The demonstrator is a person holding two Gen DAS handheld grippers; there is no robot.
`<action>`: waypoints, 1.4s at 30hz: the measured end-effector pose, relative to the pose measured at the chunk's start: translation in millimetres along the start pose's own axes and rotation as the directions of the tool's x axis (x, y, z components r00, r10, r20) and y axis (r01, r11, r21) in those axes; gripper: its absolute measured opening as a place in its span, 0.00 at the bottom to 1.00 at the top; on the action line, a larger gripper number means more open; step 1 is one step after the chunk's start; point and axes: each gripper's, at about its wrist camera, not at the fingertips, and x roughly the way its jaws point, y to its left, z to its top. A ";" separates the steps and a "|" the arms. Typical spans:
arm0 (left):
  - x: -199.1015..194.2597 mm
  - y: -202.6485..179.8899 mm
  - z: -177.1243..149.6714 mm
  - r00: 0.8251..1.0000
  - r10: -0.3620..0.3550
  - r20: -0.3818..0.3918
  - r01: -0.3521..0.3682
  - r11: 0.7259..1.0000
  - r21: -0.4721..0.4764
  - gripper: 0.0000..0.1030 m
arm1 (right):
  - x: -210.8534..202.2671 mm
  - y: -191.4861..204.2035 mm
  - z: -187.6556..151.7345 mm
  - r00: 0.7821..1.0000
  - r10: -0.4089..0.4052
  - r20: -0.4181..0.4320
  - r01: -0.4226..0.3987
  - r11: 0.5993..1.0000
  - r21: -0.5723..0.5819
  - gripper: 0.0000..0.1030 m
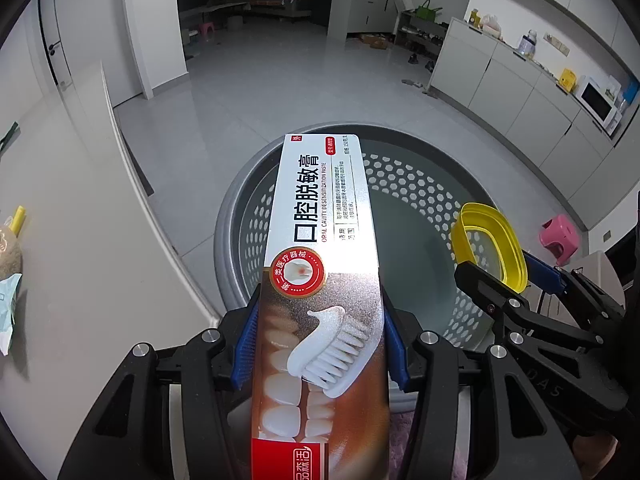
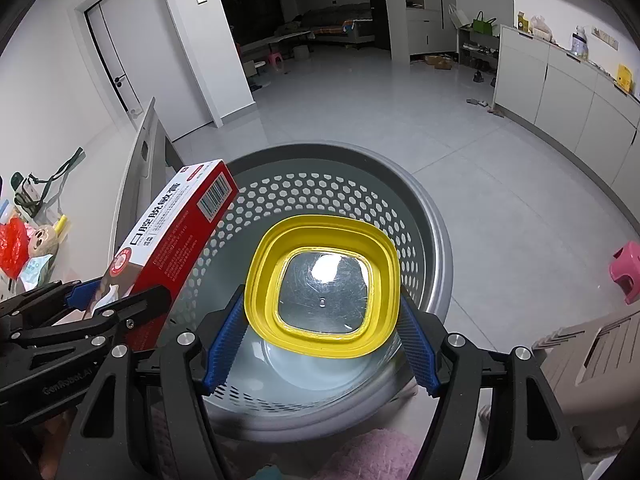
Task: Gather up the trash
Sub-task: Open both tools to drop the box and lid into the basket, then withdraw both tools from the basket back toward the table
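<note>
A long toothpaste box point(image 1: 320, 264), white and red with printed teeth, is clamped between the blue pads of my left gripper point(image 1: 320, 344). It juts out over a grey perforated basket point(image 1: 416, 184) on the floor. My right gripper point(image 2: 320, 344) is shut on a yellow-rimmed lid point(image 2: 322, 286) with a clear centre, held above the same basket point(image 2: 424, 216). In the left wrist view the lid point(image 1: 490, 246) and the right gripper point(image 1: 516, 276) show at the right. In the right wrist view the box point(image 2: 176, 236) and the left gripper point(image 2: 116, 300) show at the left. The basket's bottom looks bare.
A white table point(image 1: 80, 240) stands left of the basket, with a plush toy point(image 2: 42, 240), a red bag point(image 2: 14, 246) and other litter on it. A pink stool point(image 2: 628, 270) and a beige crate point(image 2: 592, 356) sit to the right. White cabinets point(image 1: 520, 92) line the right wall.
</note>
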 end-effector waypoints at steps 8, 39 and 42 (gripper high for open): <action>0.5 1.4 -4.8 1.000 0.014 -0.009 -0.014 1.000 -0.003 0.50 | 4.5 -7.5 3.6 1.000 0.001 -0.003 -0.001 1.000 0.004 0.66; -9.3 -2.1 -8.3 0.998 0.052 0.024 -0.052 0.999 -0.006 0.65 | 2.3 -14.9 4.9 1.000 -0.003 0.012 0.003 1.000 0.015 0.69; -10.6 -2.0 -8.6 0.998 0.055 0.026 -0.055 0.998 -0.007 0.66 | 1.2 -13.8 5.1 1.000 -0.001 0.015 0.000 1.000 0.016 0.69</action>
